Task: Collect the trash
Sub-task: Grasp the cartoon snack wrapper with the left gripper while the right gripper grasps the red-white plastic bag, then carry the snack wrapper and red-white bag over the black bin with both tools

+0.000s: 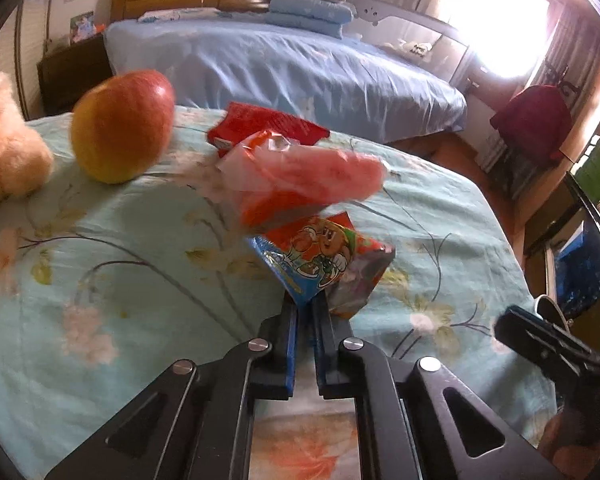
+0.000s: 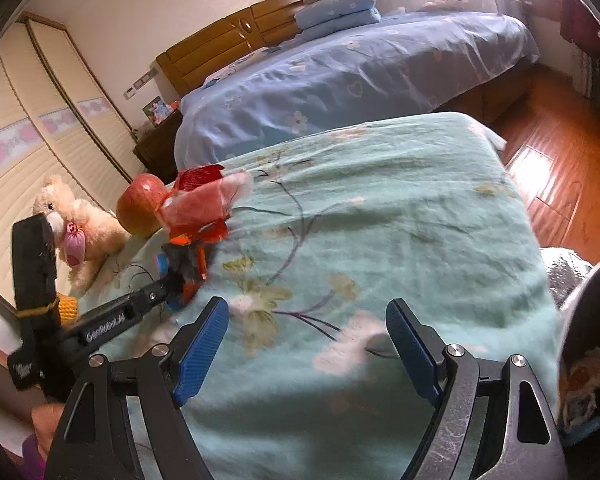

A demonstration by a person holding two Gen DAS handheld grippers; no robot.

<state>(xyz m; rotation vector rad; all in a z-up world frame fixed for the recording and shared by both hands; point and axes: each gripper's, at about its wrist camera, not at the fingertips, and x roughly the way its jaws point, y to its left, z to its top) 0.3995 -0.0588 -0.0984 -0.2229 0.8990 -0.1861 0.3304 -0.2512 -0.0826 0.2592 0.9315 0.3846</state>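
Left gripper point(image 1: 305, 300) is clamped on the blue corner of a cartoon snack wrapper point(image 1: 324, 260), pads pinched tight with only the foil between them. The wrapper is off the floral green bedspread point(image 1: 100, 280), sticking forward and up from the fingers, its long axis roughly in line with them. Against that wrapper's far end sits a pink clear plastic bag point(image 1: 312, 172), blurred; behind that a red packet point(image 1: 268, 124) lies flat on the bedspread. Apple point(image 1: 122, 126) and plush bear point(image 1: 8, 152) are left of the wrapper — likely not trash.

Right gripper point(image 2: 306, 344) hangs over bare bedspread right of the wrapper, fingers wide apart, holding nothing. Remaining trash lies closer to the left gripper — the right would have to cross over.
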